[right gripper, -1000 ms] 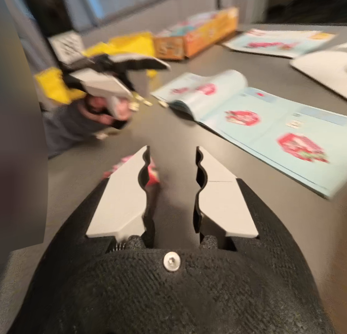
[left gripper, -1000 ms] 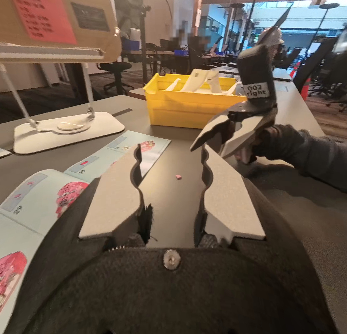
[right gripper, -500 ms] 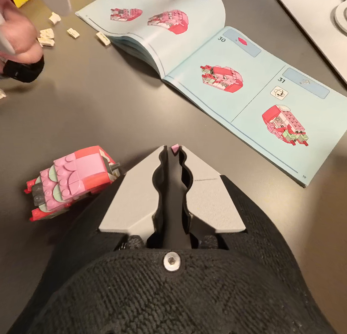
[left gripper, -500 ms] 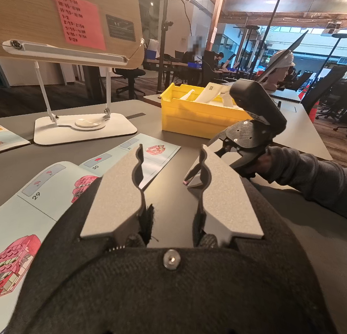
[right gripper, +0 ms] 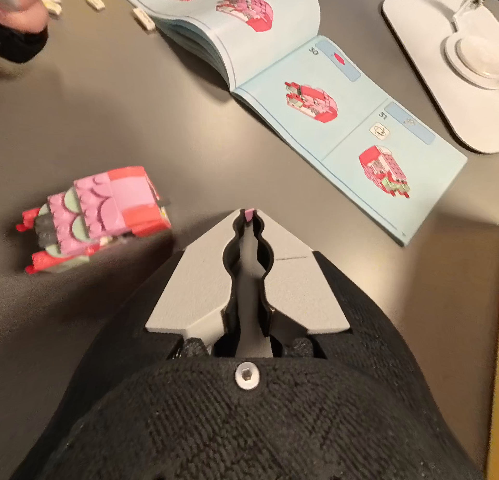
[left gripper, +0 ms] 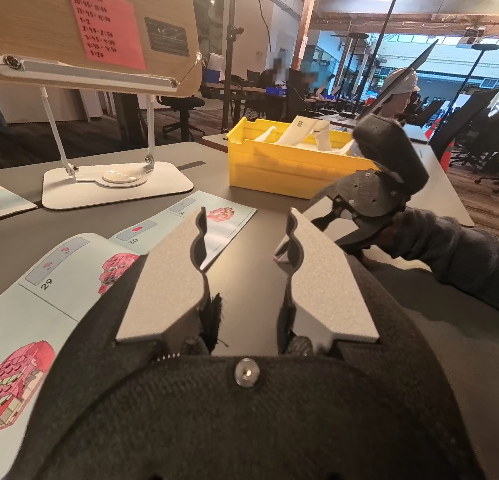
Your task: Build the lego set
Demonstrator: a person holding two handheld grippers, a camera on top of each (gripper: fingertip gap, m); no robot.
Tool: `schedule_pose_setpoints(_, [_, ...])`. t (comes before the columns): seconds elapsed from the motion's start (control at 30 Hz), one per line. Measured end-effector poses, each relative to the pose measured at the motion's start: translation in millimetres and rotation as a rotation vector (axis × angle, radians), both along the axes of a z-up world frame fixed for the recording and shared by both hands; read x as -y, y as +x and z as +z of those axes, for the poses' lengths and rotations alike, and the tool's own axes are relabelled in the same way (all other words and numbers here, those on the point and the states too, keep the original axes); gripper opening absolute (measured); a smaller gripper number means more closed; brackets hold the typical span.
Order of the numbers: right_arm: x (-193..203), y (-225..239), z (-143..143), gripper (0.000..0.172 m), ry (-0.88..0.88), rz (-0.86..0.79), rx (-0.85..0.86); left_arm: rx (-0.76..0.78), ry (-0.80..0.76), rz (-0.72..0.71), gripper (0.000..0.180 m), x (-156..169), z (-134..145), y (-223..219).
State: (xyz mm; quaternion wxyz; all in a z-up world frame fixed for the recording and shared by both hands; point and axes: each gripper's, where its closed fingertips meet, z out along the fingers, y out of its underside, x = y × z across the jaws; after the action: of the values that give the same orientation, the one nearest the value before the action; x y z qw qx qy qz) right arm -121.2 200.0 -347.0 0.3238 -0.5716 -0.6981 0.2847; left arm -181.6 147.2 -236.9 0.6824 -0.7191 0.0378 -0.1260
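**Right fingertips pinch a tiny pink piece; left jaws stand wide over the table**

We see the right gripper [right gripper: 249, 215] with its pale, matte, wavy-edged fingers drawn almost together, the very tips clamped on a small pink brick piece [right gripper: 249, 214], a smooth little block held just above the dark grey table [right gripper: 135, 102]. To the left of those tips lies a blocky brick model [right gripper: 94, 218], glossy pink and red with grey-green rounded tiles and scalloped lines, resting on the table, apart from the fingers. Ahead and to the right, an open instruction booklet [right gripper: 310, 102] with pale blue pages lies flat, its left leaf bowed upward. Past it, at far right, is the white rounded base of a stand [right gripper: 432, 61]. Far ahead to the left, a few small cream bricks [right gripper: 93, 1] are scattered near a hand in a dark cuff.

The left gripper [left gripper: 245, 218] has its grainy grey fingers well apart with nothing between them but bare table. The right gripper's black textured body sits just to its right, tips down by the left gripper's right finger. Beyond stands a yellow plastic bin [left gripper: 283, 170] holding white pieces; ahead to the left, the stand carries a wooden board [left gripper: 54, 21] with a pink note.
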Motion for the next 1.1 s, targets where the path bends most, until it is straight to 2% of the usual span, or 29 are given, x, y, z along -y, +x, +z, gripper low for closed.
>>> schedule_pose_setpoints(0.13, [5.5,31.7,11.7,0.004,-0.030,0.002,-0.027,0.004,0.017,0.010,0.059,1.9,4.3,-3.2])
schedule_pose_setpoints(0.33, [86.0,85.0,16.0,0.004,-0.139,0.296,0.001,0.038,0.049,-0.013,0.058,4.3,11.7,-0.2])
schedule_pose_setpoints(0.43, [116.3,99.3,13.1,0.004,-0.126,0.374,0.050,0.097,0.184,-0.107,0.052,15.1,35.1,14.5])
schedule_pose_setpoints(0.53, [136.5,104.8,10.4,0.004,-0.114,0.413,0.067,0.109,0.236,-0.132,0.052,22.2,45.8,16.9])
schedule_pose_setpoints(0.7, [141.7,107.8,-1.2,0.004,-0.120,0.409,0.121,0.114,0.243,-0.128,0.051,23.2,46.5,15.0])
schedule_pose_setpoints(1.1, [138.3,112.4,-1.8,0.011,-0.098,0.390,0.113,0.089,0.204,-0.154,0.050,19.3,37.9,22.4])
